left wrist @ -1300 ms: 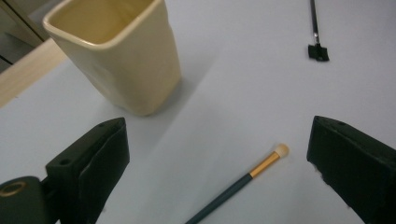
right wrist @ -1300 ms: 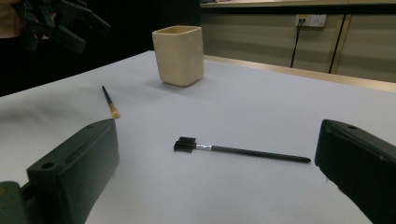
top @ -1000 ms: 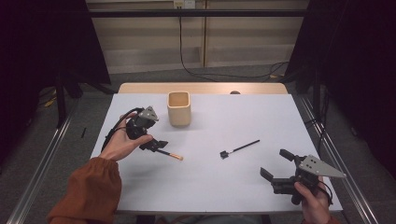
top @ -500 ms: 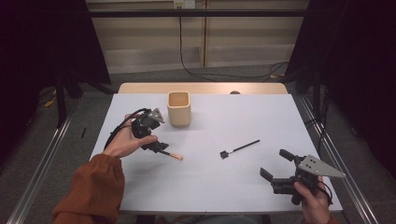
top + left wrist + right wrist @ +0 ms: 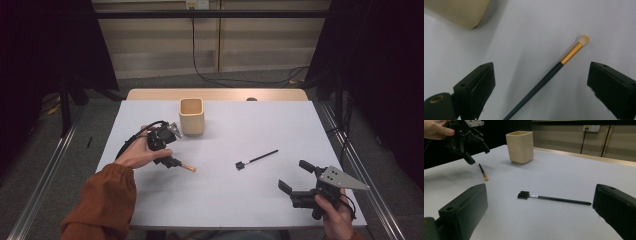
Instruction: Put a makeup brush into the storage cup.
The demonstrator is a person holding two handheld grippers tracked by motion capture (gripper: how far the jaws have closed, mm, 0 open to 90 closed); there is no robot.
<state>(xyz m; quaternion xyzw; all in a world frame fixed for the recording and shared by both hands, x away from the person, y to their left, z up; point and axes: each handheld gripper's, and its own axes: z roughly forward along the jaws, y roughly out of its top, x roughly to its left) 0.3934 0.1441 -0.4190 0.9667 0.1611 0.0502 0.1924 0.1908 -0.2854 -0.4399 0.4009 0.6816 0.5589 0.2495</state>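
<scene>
- Hovering over brush (image 5: 554, 68) on counter (image 5: 225, 200), beside cup (image 5: 191, 116): left gripper (image 5: 170, 161), jaws wide, empty.
- Idling near spoolie (image 5: 549, 198): right gripper (image 5: 296, 184), jaws apart.
- Advised: straddle handle squarely, descend, then clamp.

From my left tongs' (image 5: 539, 82) camera, the brush (image 5: 554, 71) between the jaws runs off the bottom edge, so I can't see its handle end. The cup (image 5: 456, 12) up and left of those tongs is cut by the top edge and blurred. In the high view the left tongs (image 5: 167, 152) cover the brush's (image 5: 187, 168) handle, leaving just the tip out. The right hand (image 5: 335, 220) behind the right tongs (image 5: 295, 177) is cut off at the bottom edge. The spoolie's (image 5: 255, 160) bristles are too small there to make out.
</scene>
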